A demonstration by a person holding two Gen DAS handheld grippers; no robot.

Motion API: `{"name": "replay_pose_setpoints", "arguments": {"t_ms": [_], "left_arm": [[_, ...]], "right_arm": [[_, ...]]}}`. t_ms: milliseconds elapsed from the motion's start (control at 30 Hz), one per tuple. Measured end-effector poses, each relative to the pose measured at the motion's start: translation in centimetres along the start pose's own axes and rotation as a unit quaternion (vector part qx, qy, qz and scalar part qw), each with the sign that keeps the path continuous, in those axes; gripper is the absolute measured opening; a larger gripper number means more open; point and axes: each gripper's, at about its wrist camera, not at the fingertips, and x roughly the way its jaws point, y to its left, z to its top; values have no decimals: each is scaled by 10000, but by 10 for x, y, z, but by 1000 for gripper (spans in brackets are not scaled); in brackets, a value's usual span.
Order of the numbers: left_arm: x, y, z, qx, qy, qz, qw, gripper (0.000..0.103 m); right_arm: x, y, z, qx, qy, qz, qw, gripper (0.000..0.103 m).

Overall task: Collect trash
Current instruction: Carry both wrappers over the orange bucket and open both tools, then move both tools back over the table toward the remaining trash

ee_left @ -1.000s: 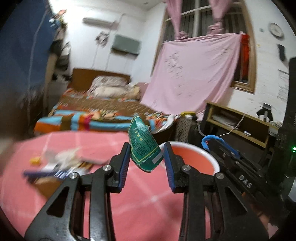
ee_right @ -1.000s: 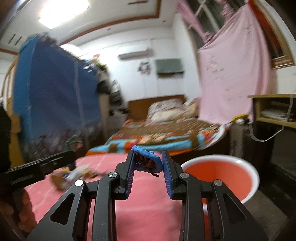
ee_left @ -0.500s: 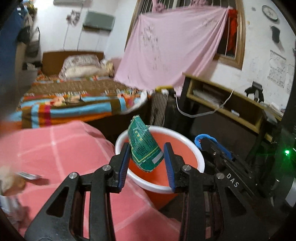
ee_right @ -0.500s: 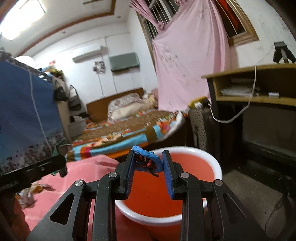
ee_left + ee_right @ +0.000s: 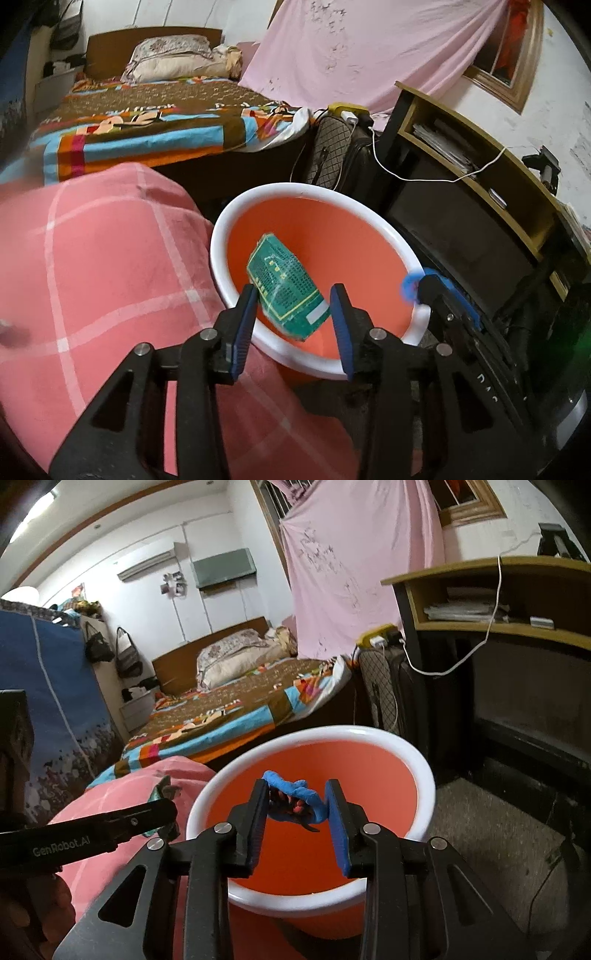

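Left-wrist view, from left to right: a pink checked blanket (image 5: 96, 266) covers the near-left surface, and just right of it stands a round orange plastic basin with a white rim (image 5: 373, 221). The left gripper (image 5: 293, 314) hangs over the basin's near edge with its jaws spread wide. A crumpled green printed wrapper (image 5: 286, 286) lies tilted between the blue pads (image 5: 245, 321); its lower left edge is at the left pad, a clear gap separates it from the right pad, and whether it touches anything cannot be told. Farther right, the right gripper reaches in over the basin's right rim, a blurred scrap of crumpled blue trash (image 5: 409, 287) at its tip. Beyond lie a bed with a colourful striped cover (image 5: 155, 118), a pink sheet hung over the window (image 5: 362, 48) and a wooden shelf unit (image 5: 476, 162). Right-wrist view: the left gripper enters from the left above the blanket. The right gripper (image 5: 297, 814) sits over the basin interior, jaws fairly wide. The blue trash bridges the pads near their tips, touching both.
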Motion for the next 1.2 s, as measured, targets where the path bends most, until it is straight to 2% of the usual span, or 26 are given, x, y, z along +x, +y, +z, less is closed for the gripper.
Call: {"name": "replay_pose_setpoints", "arguments": {"t_ms": [67,233,367,567,667,733,800,867,967,1033,1067,1100,1200], "left_arm": [[2,1,1,-70,42,15,10000,27],[-6,6,0,-249,-42,36,9997,34],[-23,14,-2,-372,-339,126,9987,42],[-70,26,-13,-475,-1096,512,9915,59],[-97,33,-19,-481,-1498,734,9848,67],[-120,38,-25,-501,-1825,929,9775,70],[-141,46,-30,-538,-2093,1126,9699,75],[-156,53,-36,-589,-2282,1298,9631,88],[-185,65,-52,-638,-2666,1647,9475,89],[-198,72,-59,-647,-2792,1832,9404,89],[-203,76,-63,-649,-2845,1921,9370,89],[-209,79,-68,-652,-2895,2040,9329,89],[-226,93,-88,-707,-2984,2396,9212,89]], "right_arm": [[-1,-2,-2,40,29,-2,10000,46],[-5,-5,-2,82,-11,-17,10000,46],[-12,-2,1,93,-223,19,9997,46],[-36,16,5,-168,-781,172,9967,47],[-45,27,10,-264,-964,236,9947,49],[-52,36,12,-339,-1061,293,9933,55],[-60,46,14,-407,-1201,400,9911,79],[-68,57,14,-488,-1350,527,9882,80],[-77,75,15,-683,-1429,695,9849,84],[-82,86,15,-748,-1484,837,9825,91],[-85,92,15,-771,-1521,902,9812,100],[-88,98,14,-801,-1558,967,9798,103],[-96,118,11,-973,-1663,1188,9740,103]]}}
